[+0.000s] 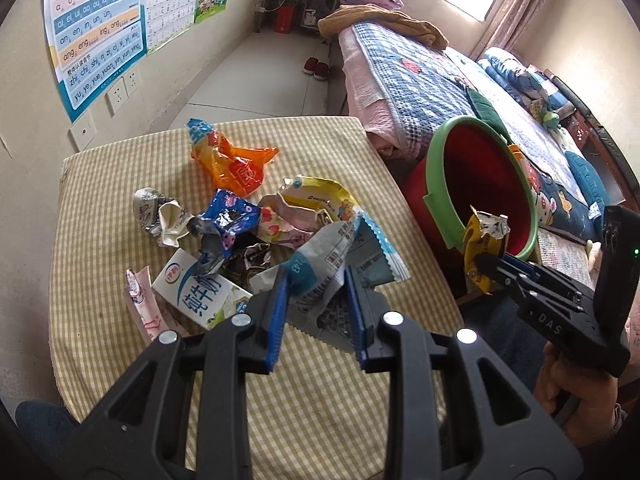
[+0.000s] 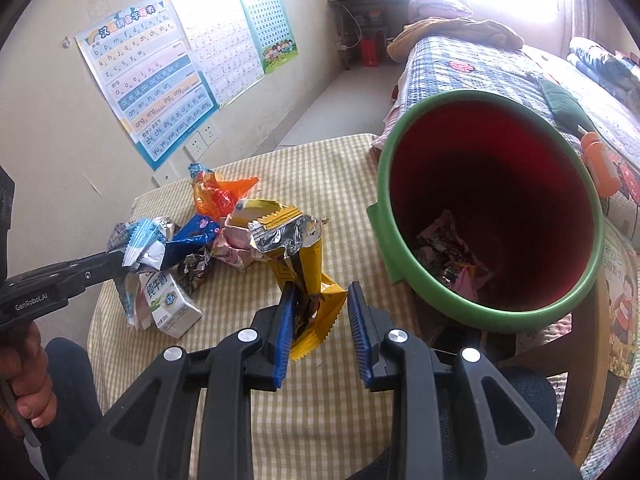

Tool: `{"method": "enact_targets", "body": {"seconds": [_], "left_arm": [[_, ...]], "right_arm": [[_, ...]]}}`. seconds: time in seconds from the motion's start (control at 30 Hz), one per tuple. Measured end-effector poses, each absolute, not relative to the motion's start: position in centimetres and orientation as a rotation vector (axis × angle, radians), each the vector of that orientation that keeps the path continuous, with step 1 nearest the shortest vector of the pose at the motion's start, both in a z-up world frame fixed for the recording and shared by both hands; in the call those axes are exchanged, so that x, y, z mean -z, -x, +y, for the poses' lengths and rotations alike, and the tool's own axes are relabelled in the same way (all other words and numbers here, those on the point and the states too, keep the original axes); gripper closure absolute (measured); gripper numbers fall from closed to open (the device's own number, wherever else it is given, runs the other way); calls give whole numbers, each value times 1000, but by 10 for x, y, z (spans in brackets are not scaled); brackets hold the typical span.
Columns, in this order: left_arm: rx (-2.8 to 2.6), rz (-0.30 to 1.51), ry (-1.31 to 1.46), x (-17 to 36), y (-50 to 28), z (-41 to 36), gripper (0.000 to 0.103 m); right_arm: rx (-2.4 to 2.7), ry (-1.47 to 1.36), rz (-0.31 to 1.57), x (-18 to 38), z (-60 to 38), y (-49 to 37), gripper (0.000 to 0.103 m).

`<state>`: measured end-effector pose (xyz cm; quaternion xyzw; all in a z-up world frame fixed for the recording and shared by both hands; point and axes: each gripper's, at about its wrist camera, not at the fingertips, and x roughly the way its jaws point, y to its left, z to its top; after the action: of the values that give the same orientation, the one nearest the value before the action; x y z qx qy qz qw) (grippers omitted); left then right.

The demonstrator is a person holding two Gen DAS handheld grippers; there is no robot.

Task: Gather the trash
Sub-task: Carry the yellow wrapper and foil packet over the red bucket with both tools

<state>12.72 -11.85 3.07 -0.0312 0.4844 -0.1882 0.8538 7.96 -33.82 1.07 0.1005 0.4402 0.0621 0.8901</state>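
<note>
A pile of crumpled wrappers (image 1: 236, 220) and a white milk carton (image 1: 200, 292) lie on the checked table (image 1: 100, 208). My left gripper (image 1: 318, 304) is over the pile with a white and blue wrapper (image 1: 332, 256) between its blue pads, jaws apart; from the right wrist view (image 2: 120, 264) it pinches that wrapper (image 2: 142, 246). My right gripper (image 2: 320, 320) is part open with a yellow foil wrapper (image 2: 296, 248) lying against its left pad, beside the red bin with a green rim (image 2: 492, 204). In the left wrist view the yellow wrapper (image 1: 484, 248) sits at the bin's edge (image 1: 480, 188).
The bin holds several wrappers at its bottom (image 2: 452, 256). A bed with a quilt (image 1: 440, 88) stands right of the table. Posters (image 2: 160, 76) hang on the left wall. An orange wrapper (image 1: 236, 160) lies at the far side of the pile.
</note>
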Motion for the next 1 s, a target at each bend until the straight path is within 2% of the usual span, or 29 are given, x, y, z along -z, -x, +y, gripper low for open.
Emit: {"method": "enact_targets", "body": {"seconds": [1.0], "left_arm": [[677,1011,-12,-39,-166,-289,74]], "right_arm": [[86,-340,828,-17,-481,-81,75]]}}
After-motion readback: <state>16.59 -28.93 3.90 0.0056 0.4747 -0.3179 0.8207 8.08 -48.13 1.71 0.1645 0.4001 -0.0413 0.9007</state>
